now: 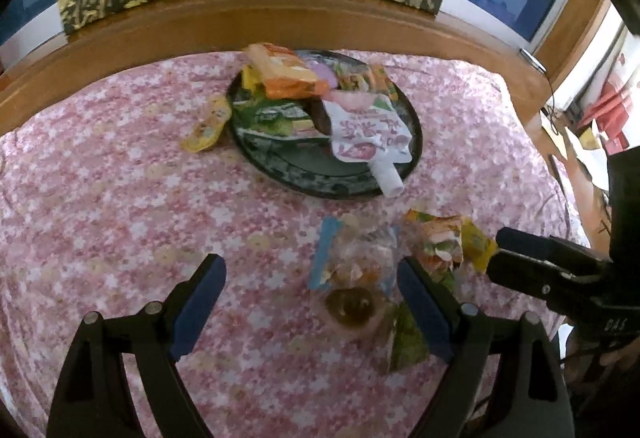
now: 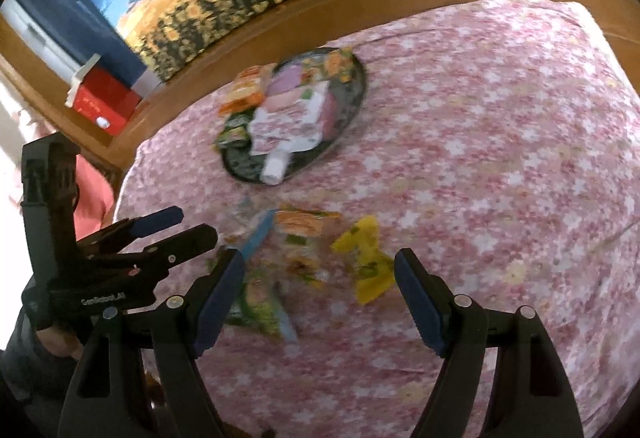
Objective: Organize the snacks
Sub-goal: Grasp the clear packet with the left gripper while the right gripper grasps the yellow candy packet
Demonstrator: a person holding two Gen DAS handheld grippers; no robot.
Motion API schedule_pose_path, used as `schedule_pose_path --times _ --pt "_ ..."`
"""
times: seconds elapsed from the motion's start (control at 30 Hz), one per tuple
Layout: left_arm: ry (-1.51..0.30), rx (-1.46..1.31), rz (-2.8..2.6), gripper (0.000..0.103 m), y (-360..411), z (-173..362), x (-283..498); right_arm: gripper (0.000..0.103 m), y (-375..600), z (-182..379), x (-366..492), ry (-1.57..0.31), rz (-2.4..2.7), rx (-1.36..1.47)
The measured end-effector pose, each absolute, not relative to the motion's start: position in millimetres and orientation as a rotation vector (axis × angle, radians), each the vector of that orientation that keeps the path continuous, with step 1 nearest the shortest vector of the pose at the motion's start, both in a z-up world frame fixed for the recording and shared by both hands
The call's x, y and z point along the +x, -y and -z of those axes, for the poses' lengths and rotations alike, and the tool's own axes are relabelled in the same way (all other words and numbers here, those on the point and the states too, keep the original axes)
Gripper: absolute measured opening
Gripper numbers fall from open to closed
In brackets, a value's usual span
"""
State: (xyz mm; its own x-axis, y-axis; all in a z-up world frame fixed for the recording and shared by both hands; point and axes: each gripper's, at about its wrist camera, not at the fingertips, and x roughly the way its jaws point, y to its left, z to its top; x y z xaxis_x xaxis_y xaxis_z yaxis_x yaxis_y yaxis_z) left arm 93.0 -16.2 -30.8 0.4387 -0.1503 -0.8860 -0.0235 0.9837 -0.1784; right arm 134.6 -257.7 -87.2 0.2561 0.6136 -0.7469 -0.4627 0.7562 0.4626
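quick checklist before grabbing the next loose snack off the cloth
1. Left gripper open and empty: ok.
2. Right gripper open and empty: ok.
3. Loose snacks within view: ok; clear packet, jelly cup and yellow packet lie on the cloth.
4. Target lies between one gripper's fingers: not ok; the packets overlap in a pile.
5. Room on the plate: ok at the near rim; a spouted pouch overhangs it.
6. Grippers clear of each other: ok, though close.
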Motion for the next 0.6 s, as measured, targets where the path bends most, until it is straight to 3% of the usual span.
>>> schedule_pose_path --times 0.3,0.4,0.47,0.6 --pt "-1.172 -0.113 0.142 0.086 32.6 54.1 107.4 0.075 260.1 103.5 139.8 -1.108 -0.717 0.099" --pt "-1.158 -0.119 0.170 0.072 32.6 53.6 107.1 0.058 257.8 104.0 141.9 -1.102 -0.709 0.085" --pt "-1.149 -0.123 0.189 0.047 32.6 51.1 106.8 0.026 257.1 103.2 143.2 -1.096 -0.706 0.079" --pt "-1.131 -0.129 0.209 0.042 31.7 46.3 103.9 0.026 257.2 99.5 140.1 -1.073 -0.706 0.086"
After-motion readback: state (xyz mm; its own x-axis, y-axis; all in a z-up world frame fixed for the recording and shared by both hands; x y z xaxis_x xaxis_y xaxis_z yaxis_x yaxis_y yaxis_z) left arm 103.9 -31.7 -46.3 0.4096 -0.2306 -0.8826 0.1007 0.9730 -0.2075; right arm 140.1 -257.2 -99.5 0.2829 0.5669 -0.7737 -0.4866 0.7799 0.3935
